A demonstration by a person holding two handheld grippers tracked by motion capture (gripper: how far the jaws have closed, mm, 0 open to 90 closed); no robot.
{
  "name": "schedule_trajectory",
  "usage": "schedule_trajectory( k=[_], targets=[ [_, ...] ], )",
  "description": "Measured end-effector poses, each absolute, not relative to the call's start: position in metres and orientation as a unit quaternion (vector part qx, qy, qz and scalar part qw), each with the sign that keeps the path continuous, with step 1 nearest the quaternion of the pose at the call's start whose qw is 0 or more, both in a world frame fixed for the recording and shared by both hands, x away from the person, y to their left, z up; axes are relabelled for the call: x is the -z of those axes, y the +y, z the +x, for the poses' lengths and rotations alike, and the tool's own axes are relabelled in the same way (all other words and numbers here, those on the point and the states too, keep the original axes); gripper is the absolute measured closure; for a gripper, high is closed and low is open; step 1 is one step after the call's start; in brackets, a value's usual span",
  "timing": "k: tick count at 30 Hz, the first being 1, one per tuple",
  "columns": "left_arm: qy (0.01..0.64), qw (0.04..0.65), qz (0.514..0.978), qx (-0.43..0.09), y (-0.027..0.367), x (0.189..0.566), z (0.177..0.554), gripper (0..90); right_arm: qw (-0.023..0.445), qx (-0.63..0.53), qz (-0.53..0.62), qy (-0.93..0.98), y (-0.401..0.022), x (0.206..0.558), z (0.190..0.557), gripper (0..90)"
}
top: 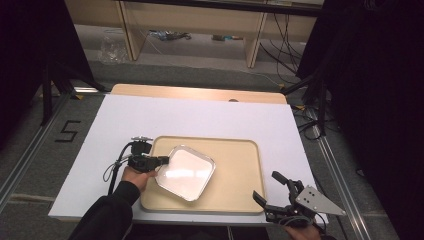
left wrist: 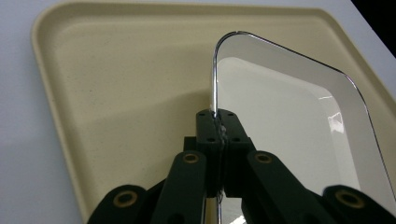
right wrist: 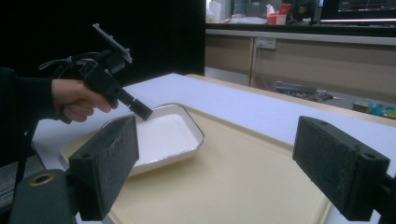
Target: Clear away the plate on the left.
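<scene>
One beige tray (top: 235, 195) lies on the white table (top: 200, 112), at the near side and a little to the right of the middle. In the tray there is one dish (top: 186, 172), white inside with a shiny metal rim, and I see nothing inside the dish. It sits in the left half of the tray, and the right half of the tray is bare.

The dish is almost square with round corners and it is turned like a diamond, so one corner points to the far left and the opposite corner to the near right. Its left side looks a little raised from the tray, but I cannot tell this for sure.

There are two grippers. The left gripper (top: 165, 160) comes from the left, lying almost level and pointing to the right, and its jaws are closed tight on the rim of the dish at the far left corner. In the left gripper view the thin metal rim (left wrist: 214, 84) stands between the two pads. The right gripper (top: 267, 186) is at the near right corner of the tray, well apart from the dish, with the jaws wide apart and nothing between them.
</scene>
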State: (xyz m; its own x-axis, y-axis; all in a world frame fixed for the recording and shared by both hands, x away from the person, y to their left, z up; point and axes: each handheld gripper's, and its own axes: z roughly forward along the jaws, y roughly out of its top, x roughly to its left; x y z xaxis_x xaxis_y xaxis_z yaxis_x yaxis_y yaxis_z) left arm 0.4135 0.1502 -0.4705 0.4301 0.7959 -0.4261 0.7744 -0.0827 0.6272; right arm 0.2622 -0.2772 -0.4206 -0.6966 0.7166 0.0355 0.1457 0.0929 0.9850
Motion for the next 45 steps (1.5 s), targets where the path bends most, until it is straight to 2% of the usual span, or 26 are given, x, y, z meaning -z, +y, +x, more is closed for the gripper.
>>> schedule_trajectory(
  k=[19, 45],
  targets=[
    [0.515, 0.403, 0.757, 0.010, 0.115, 0.484, 0.416, 88.3, 0.237, -0.607, 0.308, 0.694, -0.276, 0.421, 0.262, 15.2],
    [0.469, 0.370, 0.802, 0.019, 0.119, 0.485, 0.392, 80.3, 0.240, -0.601, 0.311, 0.697, -0.278, 0.420, 0.262, 15.2]
  ],
)
